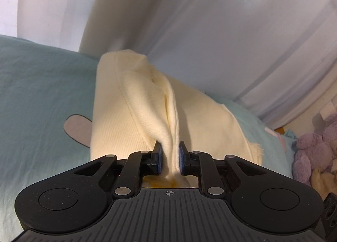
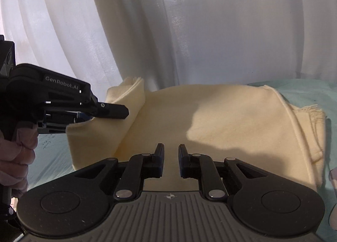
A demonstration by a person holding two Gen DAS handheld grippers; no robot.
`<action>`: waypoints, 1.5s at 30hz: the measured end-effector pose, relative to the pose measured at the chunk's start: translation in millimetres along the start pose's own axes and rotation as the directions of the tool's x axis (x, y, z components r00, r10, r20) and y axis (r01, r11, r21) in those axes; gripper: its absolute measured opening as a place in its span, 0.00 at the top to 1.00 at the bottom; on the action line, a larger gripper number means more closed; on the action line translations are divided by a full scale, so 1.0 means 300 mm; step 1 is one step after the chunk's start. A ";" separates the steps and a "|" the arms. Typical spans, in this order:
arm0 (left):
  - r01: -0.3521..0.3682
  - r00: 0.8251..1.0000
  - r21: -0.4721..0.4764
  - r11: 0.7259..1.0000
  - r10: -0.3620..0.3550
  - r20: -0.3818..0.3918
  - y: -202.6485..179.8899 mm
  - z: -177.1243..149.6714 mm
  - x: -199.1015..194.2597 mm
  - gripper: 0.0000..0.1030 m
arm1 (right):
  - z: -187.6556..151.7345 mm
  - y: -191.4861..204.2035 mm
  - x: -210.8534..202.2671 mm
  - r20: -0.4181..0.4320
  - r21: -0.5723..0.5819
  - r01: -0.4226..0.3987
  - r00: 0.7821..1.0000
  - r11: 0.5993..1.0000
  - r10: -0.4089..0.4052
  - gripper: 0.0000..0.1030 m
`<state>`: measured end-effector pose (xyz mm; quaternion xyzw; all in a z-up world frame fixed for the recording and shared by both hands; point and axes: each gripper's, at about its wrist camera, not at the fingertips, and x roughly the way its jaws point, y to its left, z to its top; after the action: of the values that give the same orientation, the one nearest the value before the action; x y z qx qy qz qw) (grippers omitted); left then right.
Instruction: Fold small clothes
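Observation:
A cream knit garment point(image 1: 130, 115) lies on a pale teal bedsheet point(image 1: 42, 84). My left gripper point(image 1: 170, 147) is shut on a raised fold of it, and the cloth bunches between the blue pads and rises as a ridge. In the right wrist view the same garment point(image 2: 231, 119) lies mostly flat, with its left edge lifted by the left gripper point(image 2: 124, 113), which a hand point(image 2: 19, 157) holds. My right gripper point(image 2: 171, 149) hovers low over the near middle of the cloth. Its jaws are nearly together and nothing is visibly pinched between them.
White curtains point(image 2: 210, 31) hang close behind the bed. A purple plush toy point(image 1: 311, 149) sits at the right edge of the bed. A grey-pink print point(image 1: 78, 128) marks the sheet left of the garment. The garment's frayed right hem point(image 2: 311, 109) lies near bare teal sheet point(image 2: 305, 90).

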<state>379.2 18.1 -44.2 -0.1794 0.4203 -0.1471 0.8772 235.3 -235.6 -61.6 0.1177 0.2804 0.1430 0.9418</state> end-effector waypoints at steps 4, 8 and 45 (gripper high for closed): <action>0.018 1.000 0.008 1.000 -0.018 -0.018 -0.012 -0.037 0.038 0.72 | -0.003 -0.079 -0.021 -0.019 0.073 0.014 1.000 0.997 -0.013 0.86; 0.054 0.998 0.079 0.995 -0.052 -0.029 -0.038 -0.051 -0.023 0.55 | 0.004 -0.102 -0.035 -0.032 0.083 -0.029 0.999 0.996 0.031 0.86; -0.117 0.993 -0.009 0.993 0.117 0.022 0.056 -0.093 -0.058 0.45 | 0.191 -0.105 0.116 -0.059 0.165 -0.184 0.979 0.969 0.196 0.87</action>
<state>348.3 34.9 -55.9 -0.1595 0.4206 -0.0919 0.8884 301.9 -261.5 -41.6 0.2134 0.3132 0.2139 0.9003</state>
